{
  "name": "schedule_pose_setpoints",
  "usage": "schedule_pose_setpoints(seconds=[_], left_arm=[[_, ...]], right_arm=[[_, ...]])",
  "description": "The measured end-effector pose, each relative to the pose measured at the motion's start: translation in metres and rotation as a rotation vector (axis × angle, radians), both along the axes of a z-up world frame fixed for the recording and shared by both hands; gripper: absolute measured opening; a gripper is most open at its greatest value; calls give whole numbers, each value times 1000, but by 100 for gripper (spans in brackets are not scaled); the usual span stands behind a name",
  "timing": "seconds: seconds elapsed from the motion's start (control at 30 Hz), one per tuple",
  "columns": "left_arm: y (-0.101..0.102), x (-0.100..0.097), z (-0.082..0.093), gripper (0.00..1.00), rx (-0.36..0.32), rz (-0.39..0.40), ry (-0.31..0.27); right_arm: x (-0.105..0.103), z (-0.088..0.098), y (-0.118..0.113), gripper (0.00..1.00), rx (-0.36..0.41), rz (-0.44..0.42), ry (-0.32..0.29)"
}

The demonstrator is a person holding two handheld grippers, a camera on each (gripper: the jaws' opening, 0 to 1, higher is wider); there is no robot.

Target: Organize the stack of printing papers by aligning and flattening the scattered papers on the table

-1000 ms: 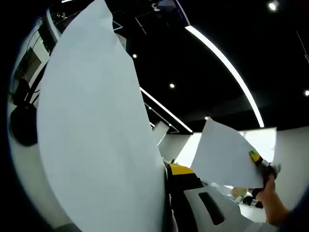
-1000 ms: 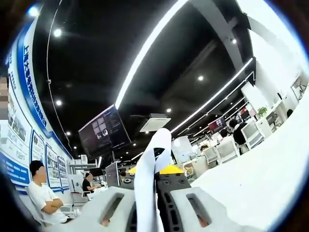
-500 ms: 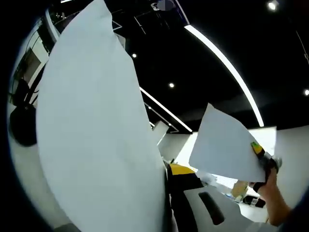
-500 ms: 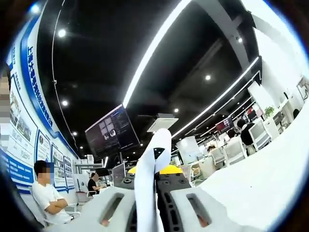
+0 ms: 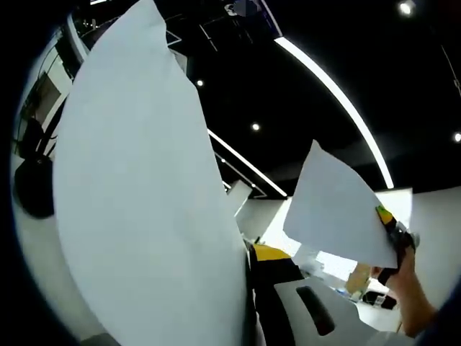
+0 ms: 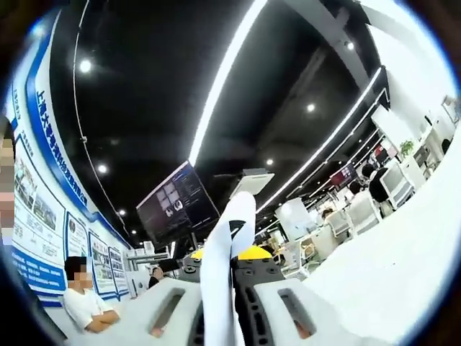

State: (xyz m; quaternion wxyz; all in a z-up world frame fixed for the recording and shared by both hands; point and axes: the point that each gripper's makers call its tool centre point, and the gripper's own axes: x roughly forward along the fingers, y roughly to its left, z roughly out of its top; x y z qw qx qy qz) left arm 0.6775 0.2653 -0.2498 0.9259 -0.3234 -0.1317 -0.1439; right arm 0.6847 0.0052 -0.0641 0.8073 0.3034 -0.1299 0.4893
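Two white printing-paper sheets in play, one per gripper, both raised toward the black ceiling with its long light strips. Left gripper [image 5: 248, 317] is clamped on a large white sheet [image 5: 144, 209] seen broadside; the same view catches the right gripper [image 5: 392, 234], in the person's hand [image 5: 403, 277], holding a smaller-looking white sheet [image 5: 335, 209]. Right gripper view gives its own sheet edge-on between closed jaws, plus a dark hanging monitor [image 6: 176, 205] and one seated person in white [image 6: 86, 306].
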Motion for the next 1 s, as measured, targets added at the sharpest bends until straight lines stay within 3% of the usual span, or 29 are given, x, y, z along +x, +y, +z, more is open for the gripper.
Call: schedule_pose_setpoints(seconds=[0.27,0.6,1.0], left_arm=[[-1,0,0,8,5,0,2],[-2,0,-1,8,7,-1,3],[-2,0,0,8,9,-3,1]], right_arm=[[-7,5,13,0,17,42,6],[-15,-2,42,0,-8,104,11],[-30,3,65,0,37,191,19]])
